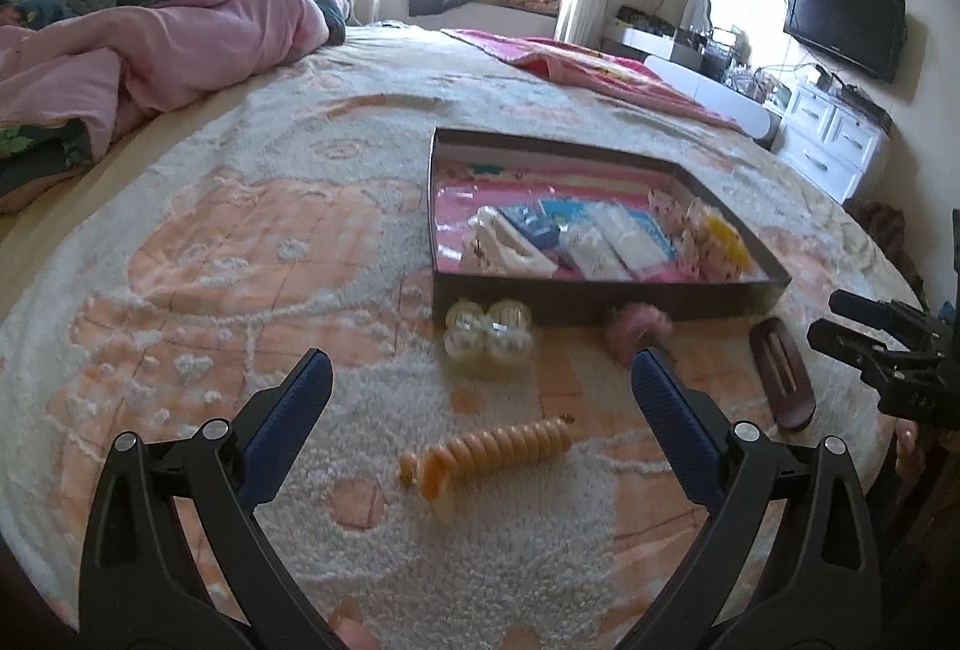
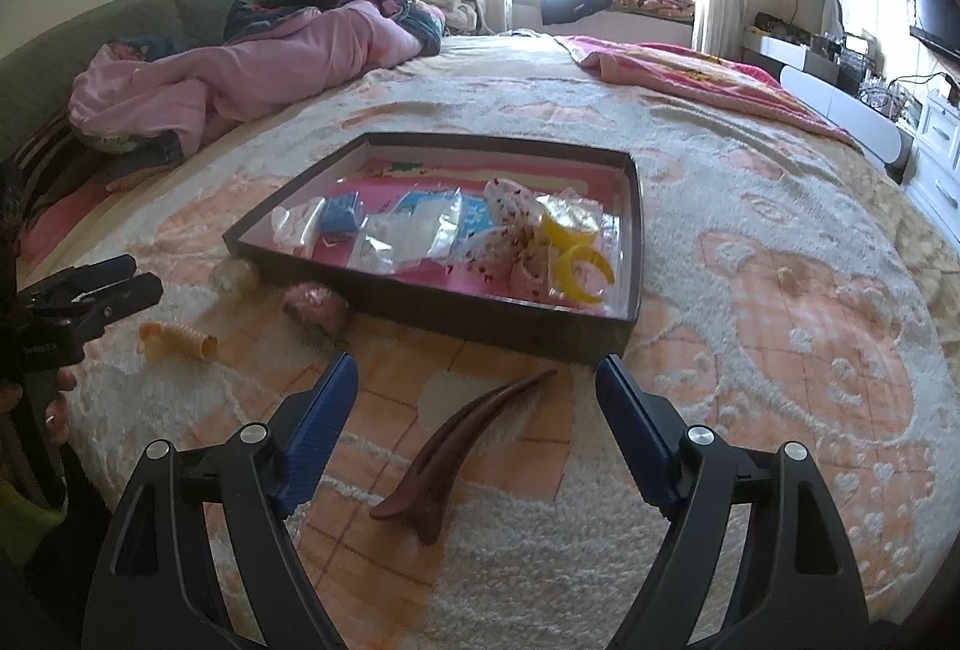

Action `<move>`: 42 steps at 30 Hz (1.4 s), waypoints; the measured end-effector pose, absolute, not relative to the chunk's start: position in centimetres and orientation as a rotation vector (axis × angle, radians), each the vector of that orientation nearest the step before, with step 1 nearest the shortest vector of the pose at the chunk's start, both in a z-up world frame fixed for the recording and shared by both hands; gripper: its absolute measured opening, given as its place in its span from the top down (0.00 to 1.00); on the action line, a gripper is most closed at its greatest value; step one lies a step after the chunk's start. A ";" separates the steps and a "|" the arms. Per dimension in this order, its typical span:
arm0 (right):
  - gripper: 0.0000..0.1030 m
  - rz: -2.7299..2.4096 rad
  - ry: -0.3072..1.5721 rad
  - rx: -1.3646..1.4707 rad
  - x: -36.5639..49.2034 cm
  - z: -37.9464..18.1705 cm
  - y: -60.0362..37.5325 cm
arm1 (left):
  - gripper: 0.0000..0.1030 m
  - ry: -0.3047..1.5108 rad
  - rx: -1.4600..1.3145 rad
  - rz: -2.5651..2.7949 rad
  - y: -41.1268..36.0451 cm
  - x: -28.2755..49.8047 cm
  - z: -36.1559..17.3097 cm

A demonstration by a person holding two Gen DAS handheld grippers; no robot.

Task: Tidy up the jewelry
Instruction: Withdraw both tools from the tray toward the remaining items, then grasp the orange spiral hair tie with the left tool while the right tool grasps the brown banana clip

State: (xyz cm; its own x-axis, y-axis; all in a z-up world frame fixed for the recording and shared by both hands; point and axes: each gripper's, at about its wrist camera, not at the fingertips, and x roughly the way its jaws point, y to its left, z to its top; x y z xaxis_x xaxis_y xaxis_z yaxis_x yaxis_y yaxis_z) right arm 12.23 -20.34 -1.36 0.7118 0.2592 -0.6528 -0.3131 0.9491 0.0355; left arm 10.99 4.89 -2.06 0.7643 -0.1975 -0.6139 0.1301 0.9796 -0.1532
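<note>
A shallow dark box [image 1: 606, 299] [image 2: 498, 320] lies on the bed and holds small packets, a patterned scrunchie and yellow rings. In front of it lie an orange spiral hair tie [image 1: 486, 449] [image 2: 180, 341], a clear pack of round pieces [image 1: 489, 329], a pink fluffy hair tie [image 1: 636, 329] [image 2: 315, 308] and a dark brown hair clip [image 1: 783, 371] [image 2: 462, 446]. My left gripper [image 1: 480, 374] stands open above the spiral tie, nothing between its fingers. My right gripper [image 2: 477, 374] is open too, with the brown clip lying between and below its fingers, untouched.
The bed is covered by a white and peach fleece blanket [image 1: 240, 242]. A pink quilt [image 1: 150, 50] is heaped at the back left, a red blanket [image 2: 690, 74] at the back right. White drawers [image 1: 834, 140] and a television [image 1: 846, 20] stand along the right wall.
</note>
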 end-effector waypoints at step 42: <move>0.82 0.344 0.831 -0.042 12.9 -5.7 -18.5 | 0.41 0.779 -0.024 -0.173 2.3 12.3 -6.4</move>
State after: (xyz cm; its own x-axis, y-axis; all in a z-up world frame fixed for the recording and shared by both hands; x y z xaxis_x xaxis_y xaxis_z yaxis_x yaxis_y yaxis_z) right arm 12.90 -18.47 -5.72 0.6222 0.2832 -0.7298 -0.3161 0.9438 0.0967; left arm 12.28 2.25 -6.41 0.6980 -0.1641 -0.6970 0.1462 0.9855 -0.0857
